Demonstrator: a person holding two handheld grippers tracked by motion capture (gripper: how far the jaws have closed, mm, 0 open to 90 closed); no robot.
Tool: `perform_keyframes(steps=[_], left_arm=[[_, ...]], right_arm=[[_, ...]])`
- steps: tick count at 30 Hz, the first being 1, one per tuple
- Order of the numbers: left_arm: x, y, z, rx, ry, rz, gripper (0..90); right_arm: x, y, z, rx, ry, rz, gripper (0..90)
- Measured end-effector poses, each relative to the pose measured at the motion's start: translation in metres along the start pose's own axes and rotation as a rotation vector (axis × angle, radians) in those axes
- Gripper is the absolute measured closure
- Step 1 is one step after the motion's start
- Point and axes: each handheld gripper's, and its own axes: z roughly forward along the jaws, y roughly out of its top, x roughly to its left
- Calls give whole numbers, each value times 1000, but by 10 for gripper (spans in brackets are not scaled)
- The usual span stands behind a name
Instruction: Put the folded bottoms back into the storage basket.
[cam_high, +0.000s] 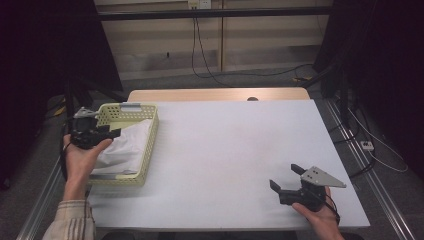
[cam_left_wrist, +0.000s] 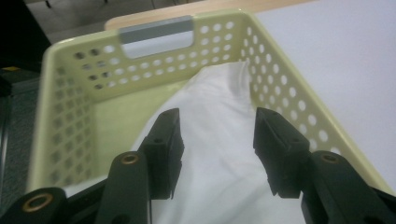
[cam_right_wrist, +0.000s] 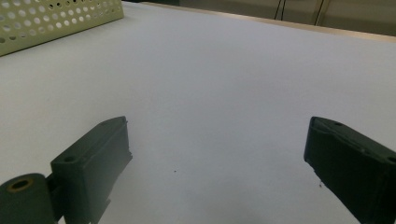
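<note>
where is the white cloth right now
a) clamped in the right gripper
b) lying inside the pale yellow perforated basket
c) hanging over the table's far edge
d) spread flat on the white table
b: the white cloth lies crumpled inside the pale yellow perforated basket at the table's left side, with the left gripper open just above it and its pads not pressing on it.

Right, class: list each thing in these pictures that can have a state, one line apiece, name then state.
Basket: upright at the table's left edge, holding the cloth.
White cloth: crumpled, lying inside the basket.
Left tongs: open above the cloth, nothing gripped.
Right tongs: open wide, empty, over the bare table.
Table: white top, bare in the middle.
</note>
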Motion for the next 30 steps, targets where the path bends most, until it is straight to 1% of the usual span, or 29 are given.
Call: perform_keyframes(steps=[1, 2, 5, 6, 7, 8, 9, 10, 11, 12, 13, 14, 15, 16, 17, 18, 19, 20, 21, 22, 25, 26, 27, 29, 30], left_arm=[[-3, 3, 8, 22, -3, 3, 524], [-5, 6, 16, 47, -10, -11, 542], [-8, 12, 38, 84, -32, -47, 583], [-8, 13, 45, 96, -21, -69, 630], [-7, 14, 51, 105, -18, -93, 656], [-5, 14, 57, 111, -33, -119, 687], [-3, 13, 62, 127, -40, -128, 726], [-1, 13, 67, 154, -27, -121, 767], [-1, 11, 72, 175, 1, -123, 793], [2, 9, 76, 199, 1, -130, 805], [3, 7, 81, 216, 9, -122, 814], [3, 6, 84, 243, 15, -126, 833], [5, 4, 87, 272, 12, -126, 847], [5, 3, 90, 302, 20, -116, 872], [4, 1, 94, 329, 39, -108, 900], [4, 0, 97, 343, 46, -110, 900], [3, -1, 100, 356, 70, -105, 900], [4, -2, 103, 384, 82, -112, 900], [5, -3, 105, 390, 74, -116, 900], [5, -2, 105, 393, 77, -119, 900], [1, 2, 111, 401, 85, -105, 900], [1, 4, 113, 407, 79, -101, 900], [2, 5, 114, 414, 62, -99, 900], [3, 8, 117, 412, 44, -99, 900], [3, 10, 119, 420, 35, -104, 900]], right_arm=[[0, 0, 0, 0, 0, 0, 66], [0, 0, 0, 0, 0, 1, 66], [0, 0, 0, 4, 0, -1, 66], [0, 0, 0, 3, 2, -1, 66], [1, 0, 1, 5, 3, -2, 66], [1, 0, 1, 5, 3, -3, 66], [1, 0, 1, 2, 2, 1, 66], [1, 0, 0, 2, 2, 2, 66], [0, 0, 0, 2, 3, 2, 66], [0, 0, 0, 2, 4, 2, 66], [0, 0, 0, 1, 5, 3, 66], [0, 0, 0, 0, 6, 4, 66], [0, 0, 0, 1, 5, 6, 66], [-1, 0, 0, 2, 4, 1, 66], [0, 0, 0, 2, 3, 1, 66], [0, 0, -1, 1, 2, -1, 66], [0, 0, -1, 1, 1, -1, 66], [0, 0, -1, 0, 1, -2, 66], [0, 0, -1, 0, 2, -3, 66], [0, 1, -1, -1, 2, -3, 66], [0, 1, -1, -1, 2, -6, 67], [0, 1, -1, -2, 3, -6, 67], [0, 1, -1, -2, 2, -6, 67], [0, 1, -2, -4, 1, -5, 67], [0, 1, -2, -4, 1, -6, 67]])
